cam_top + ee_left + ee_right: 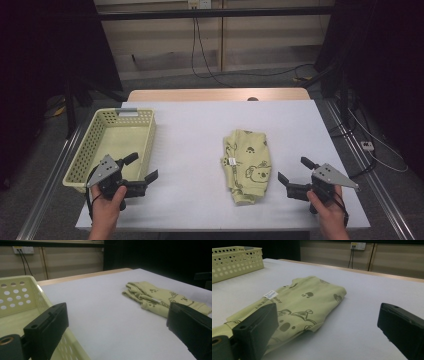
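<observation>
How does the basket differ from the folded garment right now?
The basket is rigid perforated plastic, standing at the table's left edge; the garment is soft printed cloth, folded flat right of centre. The basket lies beside the left gripper; the garment lies nearer the right gripper. Both are pale yellow-green and untouched.

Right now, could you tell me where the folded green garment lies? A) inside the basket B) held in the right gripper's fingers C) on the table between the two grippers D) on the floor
C: the garment lies flat on the table, apart from the basket and ungripped.
</observation>
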Action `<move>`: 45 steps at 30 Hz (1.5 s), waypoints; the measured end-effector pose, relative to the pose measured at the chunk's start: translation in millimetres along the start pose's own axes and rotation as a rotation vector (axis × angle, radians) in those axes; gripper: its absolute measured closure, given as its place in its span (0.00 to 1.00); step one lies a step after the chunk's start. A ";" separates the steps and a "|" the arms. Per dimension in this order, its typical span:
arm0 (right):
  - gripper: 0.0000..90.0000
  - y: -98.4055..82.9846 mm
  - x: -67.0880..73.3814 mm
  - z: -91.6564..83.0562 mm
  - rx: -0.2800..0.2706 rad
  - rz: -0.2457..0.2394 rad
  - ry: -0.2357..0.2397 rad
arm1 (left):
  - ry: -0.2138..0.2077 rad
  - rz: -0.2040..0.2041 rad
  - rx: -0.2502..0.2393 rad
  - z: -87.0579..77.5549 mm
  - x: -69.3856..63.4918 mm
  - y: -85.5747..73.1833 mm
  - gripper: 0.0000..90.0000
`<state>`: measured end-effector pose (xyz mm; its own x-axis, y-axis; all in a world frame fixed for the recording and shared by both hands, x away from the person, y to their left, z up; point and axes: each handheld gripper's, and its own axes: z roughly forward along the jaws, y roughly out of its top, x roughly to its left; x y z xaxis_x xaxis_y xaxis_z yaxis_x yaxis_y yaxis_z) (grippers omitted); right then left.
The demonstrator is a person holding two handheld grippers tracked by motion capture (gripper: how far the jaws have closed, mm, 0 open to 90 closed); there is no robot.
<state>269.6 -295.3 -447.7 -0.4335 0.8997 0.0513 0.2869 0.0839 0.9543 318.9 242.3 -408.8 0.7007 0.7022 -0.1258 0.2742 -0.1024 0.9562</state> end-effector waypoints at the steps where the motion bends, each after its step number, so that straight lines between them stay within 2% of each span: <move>1: 0.03 0.0 0.0 0.0 0.000 0.000 0.000 | -0.002 0.000 0.001 0.4 -0.3 0.5 0.05; 6: 0.03 -0.1 0.1 -0.5 -0.001 0.005 -0.002 | -0.008 -0.016 0.002 6.8 -3.2 5.0 0.05; 17: 0.03 -0.1 -2.4 -2.0 -0.006 0.016 -0.010 | -0.061 0.007 0.013 28.1 -16.1 16.8 0.05; 28: 0.03 0.6 -1.6 -2.1 -0.010 0.010 -0.010 | -0.062 0.001 0.023 34.2 -17.2 18.8 0.05; 34: 0.03 0.4 -2.0 -2.5 -0.009 0.016 -0.012 | -0.082 -0.002 0.024 52.3 -23.2 26.8 0.04; 41: 0.04 0.6 -1.9 -3.0 -0.009 0.018 -0.013 | -0.121 0.006 0.053 80.0 -33.1 31.7 0.04; 45: 0.04 0.6 -2.0 -3.1 -0.009 0.017 -0.012 | -0.138 -0.005 0.063 95.5 -39.1 33.1 0.04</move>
<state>268.0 -298.3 -446.3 -0.4185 0.9060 0.0638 0.2862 0.0648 0.9560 363.5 144.2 -397.4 0.7820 0.5997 -0.1695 0.3153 -0.1461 0.9377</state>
